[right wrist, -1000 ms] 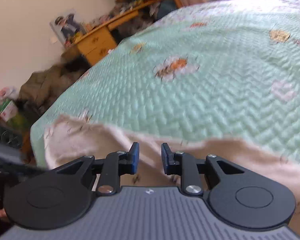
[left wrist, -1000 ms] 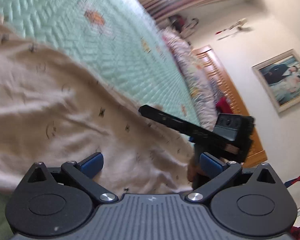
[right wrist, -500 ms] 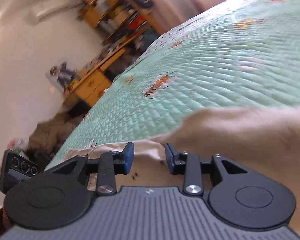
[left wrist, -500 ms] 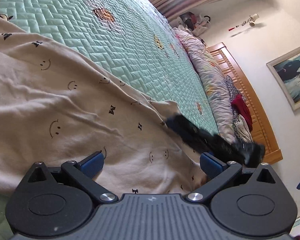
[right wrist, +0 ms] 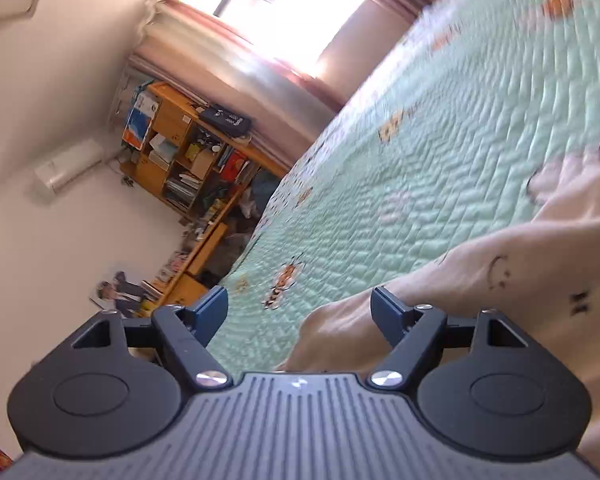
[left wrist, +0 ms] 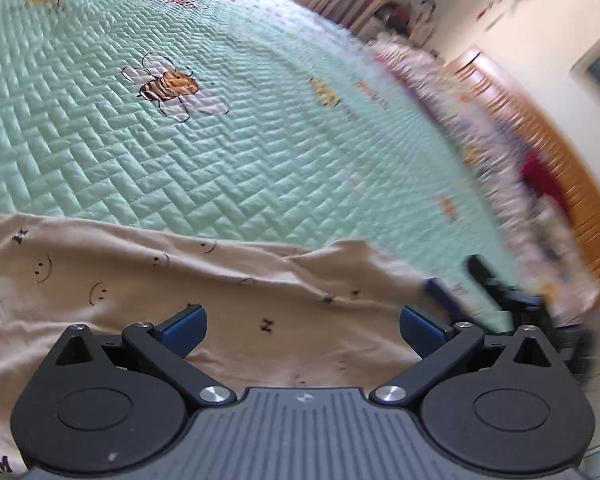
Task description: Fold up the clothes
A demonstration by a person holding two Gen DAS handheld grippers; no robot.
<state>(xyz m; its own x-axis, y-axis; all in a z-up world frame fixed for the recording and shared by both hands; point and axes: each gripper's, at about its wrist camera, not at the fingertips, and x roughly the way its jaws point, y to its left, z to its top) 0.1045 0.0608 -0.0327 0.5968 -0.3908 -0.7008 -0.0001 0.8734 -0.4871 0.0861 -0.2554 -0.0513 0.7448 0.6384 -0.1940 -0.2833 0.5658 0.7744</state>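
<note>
Left wrist view: the left gripper (left wrist: 302, 330) is wide open with nothing in it, above the beige shirt (left wrist: 148, 292) lying on the green bed (left wrist: 180, 152). The right gripper (right wrist: 299, 314) is opening, holding nothing.

a home bedroom: quilted bed cover (left wrist: 228, 152) (bee motifs), wooden headboard (left wrist: 540, 128), cluttered bookshelf (right wrist: 188, 160), curtained window (right wrist: 276, 20).

The beige cloth (left wrist: 148, 292) has small black letters printed on it. A big "M" (left wrist: 2, 465) shows at its bottom left edge. An "H" (right wrist: 579, 303) shows in the right wrist view. Other marks are too blurry to read.
</note>
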